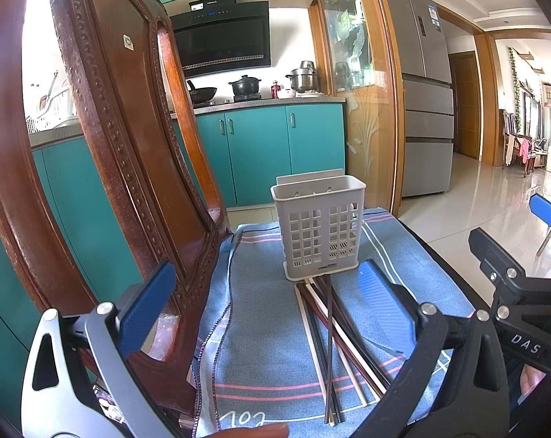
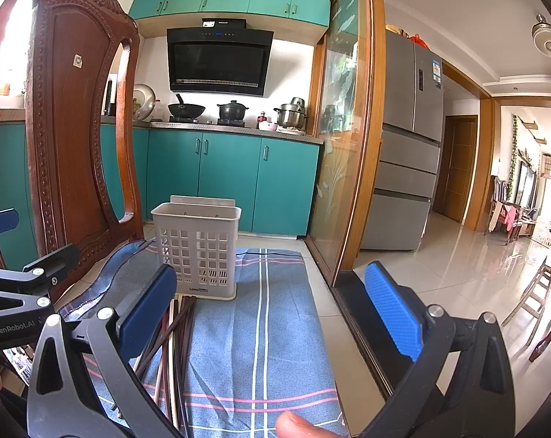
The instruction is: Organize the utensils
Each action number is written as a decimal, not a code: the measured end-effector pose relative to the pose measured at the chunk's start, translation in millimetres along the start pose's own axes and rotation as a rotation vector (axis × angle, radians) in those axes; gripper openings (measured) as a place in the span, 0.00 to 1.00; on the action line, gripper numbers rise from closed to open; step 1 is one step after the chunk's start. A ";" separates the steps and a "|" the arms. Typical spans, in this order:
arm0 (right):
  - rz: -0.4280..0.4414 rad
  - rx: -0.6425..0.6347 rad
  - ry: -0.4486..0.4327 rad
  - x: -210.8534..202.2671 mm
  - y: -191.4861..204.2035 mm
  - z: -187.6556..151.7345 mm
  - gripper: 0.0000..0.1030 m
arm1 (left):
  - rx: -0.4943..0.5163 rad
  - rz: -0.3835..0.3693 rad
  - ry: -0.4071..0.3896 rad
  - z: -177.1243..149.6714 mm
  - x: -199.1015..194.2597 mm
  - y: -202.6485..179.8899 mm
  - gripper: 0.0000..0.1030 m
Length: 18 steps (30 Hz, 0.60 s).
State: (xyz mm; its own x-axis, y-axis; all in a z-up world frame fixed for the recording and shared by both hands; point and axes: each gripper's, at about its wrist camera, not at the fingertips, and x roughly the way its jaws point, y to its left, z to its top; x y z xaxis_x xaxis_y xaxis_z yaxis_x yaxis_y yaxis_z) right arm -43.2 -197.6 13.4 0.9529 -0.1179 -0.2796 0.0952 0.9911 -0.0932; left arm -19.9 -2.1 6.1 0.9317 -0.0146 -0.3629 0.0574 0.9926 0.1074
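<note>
Before the grey utensil basket (image 1: pixel 318 226), which stands upright on the blue striped cloth (image 1: pixel 260 346), we see a loose bundle of chopsticks (image 1: pixel 328 346) lying flat, their far ends touching its base. We hold our left claw (image 1: pixel 268 306) and right claw (image 2: pixel 271 310) spread wide, both empty. Left of the basket stands a carved wooden chair (image 1: pixel 122 138).

Utensil holder (image 1: pixel 321 228): pale grey plastic, rectangular, square-grid perforated front, flat back plate rising above rim. Upright, interior looks empty, centre of left wrist frame, left of centre in right wrist frame (image 2: pixel 196 246).

Chopsticks (image 1: pixel 330 346): loose bundle, mixed dark brown, reddish and pale cream sticks, lying flat, crossed over one another. Far tips touch holder base; near ends fan toward lower edge of frame.
</note>
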 end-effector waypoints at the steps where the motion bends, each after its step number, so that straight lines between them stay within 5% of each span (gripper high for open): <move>1: 0.000 0.000 -0.001 0.3 0.1 0.1 0.97 | 0.000 0.000 -0.001 0.0 -0.2 0.1 0.97; 14: -0.003 0.000 0.002 0.6 -0.1 -0.1 0.98 | 0.004 0.001 0.008 -0.6 -0.6 -1.6 0.97; 18: -0.087 -0.030 0.038 12.1 -2.0 -2.6 0.98 | 0.038 0.020 0.076 -2.8 10.9 -7.0 0.97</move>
State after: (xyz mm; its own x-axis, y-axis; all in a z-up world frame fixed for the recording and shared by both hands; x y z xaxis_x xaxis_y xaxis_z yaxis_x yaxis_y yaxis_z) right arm -32.6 -201.2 7.7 0.9298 -0.2059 -0.3051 0.1675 0.9748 -0.1472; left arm -11.1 -8.9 -1.2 0.9031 0.0161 -0.4290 0.0536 0.9873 0.1499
